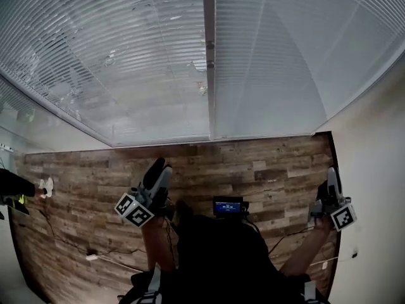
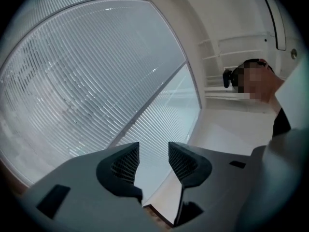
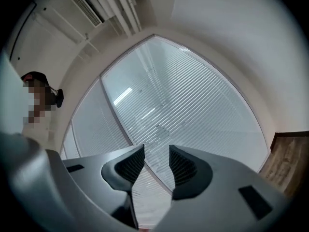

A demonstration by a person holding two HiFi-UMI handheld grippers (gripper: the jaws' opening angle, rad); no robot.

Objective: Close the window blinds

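The window blinds (image 1: pixel 126 62) hang well ahead of both claws, untouched, their slats running level from side to side across two panes split by an upright mullion (image 1: pixel 209 56). The left-pane slats are tilted open (shapes show through). The left gripper (image 2: pixel 153 161) and right gripper (image 3: pixel 157 163) both stand spread, with nothing between their jaws.

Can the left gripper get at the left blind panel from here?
Probably yes: nothing stands between the left gripper and the left blind panel. Its jaws are apart and empty, though it hangs low, well short of the slats.
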